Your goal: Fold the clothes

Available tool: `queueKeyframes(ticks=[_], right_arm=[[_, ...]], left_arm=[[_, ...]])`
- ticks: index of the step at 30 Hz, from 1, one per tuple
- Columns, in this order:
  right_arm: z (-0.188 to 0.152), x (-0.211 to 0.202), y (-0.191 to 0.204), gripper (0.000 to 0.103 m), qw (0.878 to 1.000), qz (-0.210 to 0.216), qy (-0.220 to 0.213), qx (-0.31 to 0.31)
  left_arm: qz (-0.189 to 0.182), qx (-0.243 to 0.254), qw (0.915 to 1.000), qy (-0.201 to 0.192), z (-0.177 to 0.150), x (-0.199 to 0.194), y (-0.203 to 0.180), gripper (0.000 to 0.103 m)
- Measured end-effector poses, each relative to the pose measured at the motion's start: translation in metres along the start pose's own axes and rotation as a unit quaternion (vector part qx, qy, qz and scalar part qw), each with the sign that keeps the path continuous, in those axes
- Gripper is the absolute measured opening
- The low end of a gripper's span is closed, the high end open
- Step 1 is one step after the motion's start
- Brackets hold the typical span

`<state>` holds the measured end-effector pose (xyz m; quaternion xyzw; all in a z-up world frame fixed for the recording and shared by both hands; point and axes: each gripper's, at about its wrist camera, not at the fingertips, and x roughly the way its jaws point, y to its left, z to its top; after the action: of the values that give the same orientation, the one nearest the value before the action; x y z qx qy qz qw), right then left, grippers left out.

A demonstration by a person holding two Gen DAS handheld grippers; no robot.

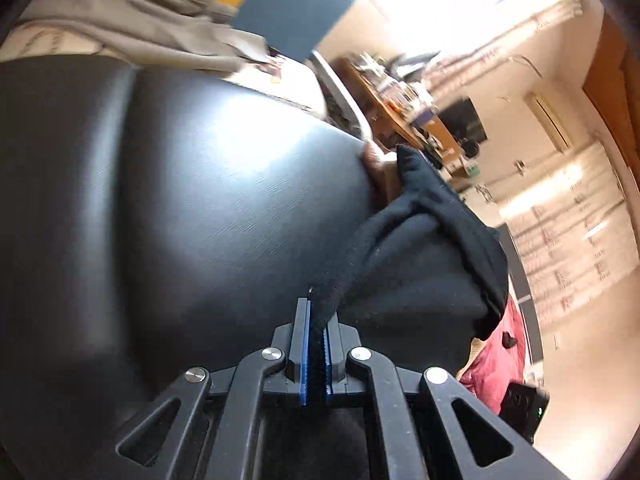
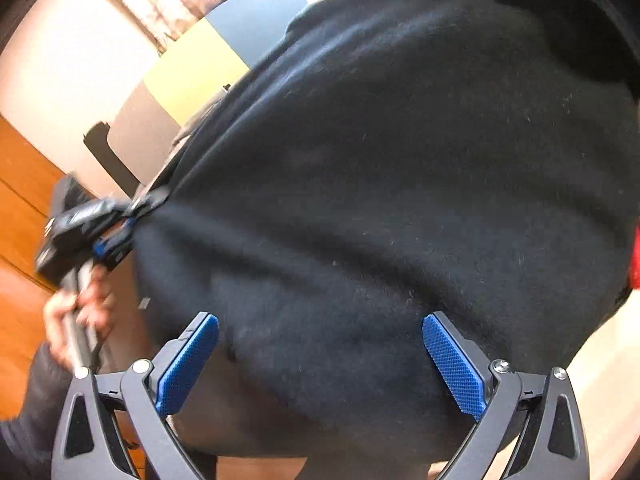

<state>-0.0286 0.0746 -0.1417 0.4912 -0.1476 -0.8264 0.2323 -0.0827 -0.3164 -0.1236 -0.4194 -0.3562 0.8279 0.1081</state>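
Observation:
A black fleece garment (image 2: 380, 160) fills most of the right wrist view, stretched out in front of the camera. My right gripper (image 2: 320, 344) is open, its blue pads (image 2: 188, 364) wide apart just below the cloth, nothing between them. My left gripper (image 1: 318, 320) is shut on an edge of the same black garment (image 1: 436, 236), which bunches up and trails away to the right. In the right wrist view the left gripper (image 2: 136, 212) shows at the garment's left edge, pinching it, with a hand (image 2: 76, 312) on its handle.
A black leather-like cushion (image 1: 180, 200) lies under the left gripper. Beige clothes (image 1: 132, 28) are piled beyond it. A red cloth (image 1: 500, 352) sits lower right. Shelves (image 1: 404, 104), curtains and a bright window are behind. A wooden door (image 2: 20, 200) is at the left.

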Motion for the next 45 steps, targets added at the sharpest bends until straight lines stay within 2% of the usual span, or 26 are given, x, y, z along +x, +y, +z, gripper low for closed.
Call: queueKeyframes(ticks=[7, 11, 13, 18, 21, 25, 28, 30, 32, 35, 37, 40, 42, 44, 45], right_arm=[[-0.009, 0.036, 0.067, 0.103, 0.994, -0.010, 0.047, -0.101], [-0.018, 0.051, 0.101, 0.103, 0.987, -0.004, 0.067, -0.144], [-0.027, 0.055, 0.117, 0.103, 0.984, 0.004, 0.074, -0.161], [-0.051, 0.065, 0.157, 0.103, 0.972, 0.047, 0.097, -0.208], [-0.065, 0.071, 0.173, 0.103, 0.968, 0.047, 0.094, -0.228], [-0.077, 0.072, 0.184, 0.103, 0.954, 0.010, 0.103, -0.281], [-0.070, 0.073, 0.173, 0.103, 0.947, -0.055, 0.107, -0.297], [-0.063, 0.063, 0.162, 0.103, 0.949, -0.036, 0.134, -0.284], [-0.061, 0.053, 0.150, 0.103, 0.948, -0.006, 0.182, -0.262], [-0.066, 0.033, 0.137, 0.103, 0.944, 0.010, 0.220, -0.244], [-0.051, 0.028, 0.136, 0.103, 0.955, -0.005, 0.200, -0.219], [-0.020, 0.031, 0.147, 0.103, 0.975, 0.034, 0.154, -0.158], [-0.014, 0.037, 0.149, 0.103, 0.980, 0.027, 0.135, -0.146], [-0.023, 0.055, 0.136, 0.103, 0.980, 0.013, 0.156, -0.122], [-0.028, 0.064, 0.129, 0.103, 0.980, 0.006, 0.167, -0.110]], left_arm=[[0.042, -0.079, 0.9955, -0.032, -0.058, -0.073, 0.062, 0.004], [0.066, -0.076, 0.9931, -0.060, -0.083, -0.123, 0.074, 0.004], [0.091, -0.073, 0.9907, -0.069, -0.095, -0.143, 0.077, 0.004], [0.146, -0.080, 0.9822, -0.087, -0.122, -0.184, 0.091, 0.004], [0.159, -0.096, 0.9784, -0.091, -0.133, -0.196, 0.101, 0.004], [0.176, -0.108, 0.9736, -0.096, -0.145, -0.210, 0.112, 0.004], [0.176, -0.100, 0.9749, -0.092, -0.144, -0.209, 0.112, 0.003], [0.164, -0.086, 0.9777, -0.099, -0.143, -0.211, 0.107, 0.003], [0.147, -0.065, 0.9814, -0.106, -0.142, -0.213, 0.097, 0.004], [0.149, -0.004, 0.9851, -0.087, -0.133, -0.196, 0.071, 0.004], [0.149, 0.039, 0.9861, -0.062, -0.130, -0.176, 0.052, 0.006], [0.140, 0.073, 0.9873, -0.021, -0.128, -0.136, 0.033, 0.006], [0.148, 0.075, 0.9861, 0.016, -0.126, -0.104, 0.030, 0.007], [0.178, 0.083, 0.9797, 0.038, -0.131, -0.083, 0.031, 0.005], [0.181, 0.090, 0.9791, 0.024, -0.133, -0.082, 0.030, 0.006]])
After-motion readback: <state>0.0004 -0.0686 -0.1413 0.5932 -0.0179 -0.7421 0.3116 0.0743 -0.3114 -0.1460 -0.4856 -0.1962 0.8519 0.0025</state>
